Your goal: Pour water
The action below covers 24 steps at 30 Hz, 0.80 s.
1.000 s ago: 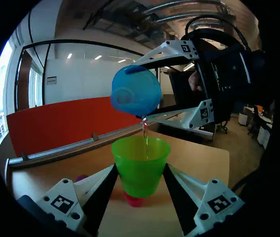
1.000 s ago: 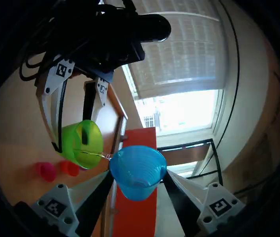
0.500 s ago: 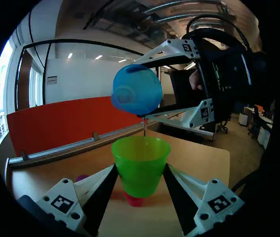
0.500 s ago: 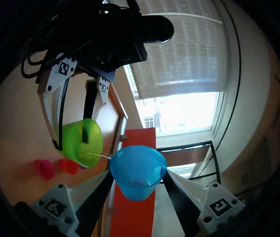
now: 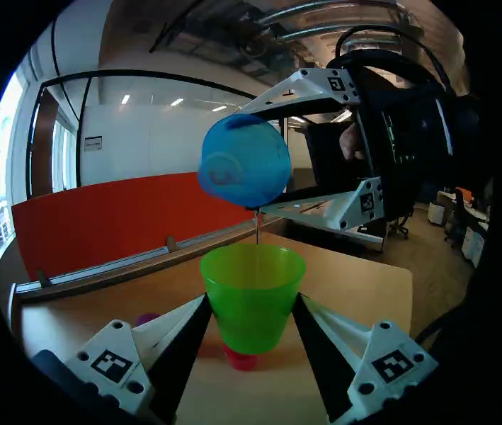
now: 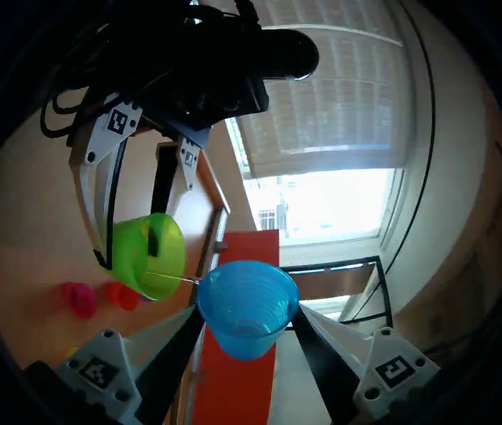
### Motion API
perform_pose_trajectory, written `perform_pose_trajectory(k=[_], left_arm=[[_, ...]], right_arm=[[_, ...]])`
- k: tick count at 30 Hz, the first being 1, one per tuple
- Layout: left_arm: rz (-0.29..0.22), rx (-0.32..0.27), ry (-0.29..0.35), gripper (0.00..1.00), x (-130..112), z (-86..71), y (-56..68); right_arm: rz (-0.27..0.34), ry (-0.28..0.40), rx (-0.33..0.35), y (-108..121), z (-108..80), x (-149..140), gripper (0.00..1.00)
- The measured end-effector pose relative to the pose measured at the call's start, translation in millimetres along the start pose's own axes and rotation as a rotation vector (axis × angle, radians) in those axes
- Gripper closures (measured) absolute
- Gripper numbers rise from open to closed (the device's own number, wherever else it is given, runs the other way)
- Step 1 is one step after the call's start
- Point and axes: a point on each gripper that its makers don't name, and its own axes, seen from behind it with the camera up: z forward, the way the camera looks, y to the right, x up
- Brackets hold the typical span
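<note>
The right gripper (image 6: 247, 313) clamps the blue cup (image 6: 247, 333) between its 2 fingers. A thin water stream (image 6: 173, 278) runs from its rim into the green cup (image 6: 144, 273), held ahead-left by the left gripper (image 6: 129, 256), near a pink cup (image 6: 81, 299) and a red cup (image 6: 124, 295).

Office: glass partition (image 5: 144, 138), desk chair (image 5: 400, 226).

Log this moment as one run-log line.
phase: pouring | left gripper: shut on green cup, upright | right gripper: shut on blue cup, tipped | thin stream entering green cup

The green cup (image 5: 253, 297) hides most of a red cup (image 5: 240, 360) behind it. A purple object (image 5: 147, 319), perhaps another cup, sits half covered by the left gripper (image 5: 251, 300).
</note>
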Motion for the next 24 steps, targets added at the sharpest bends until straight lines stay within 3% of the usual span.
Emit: perform_pose_trajectory(k=[24], left_arm=[[0.001, -0.001, -0.002, 0.20, -0.8, 1.6, -1.7]], right_arm=[[-0.052, 0.000, 0.000, 4.3, 4.8, -5.9, 0.11]])
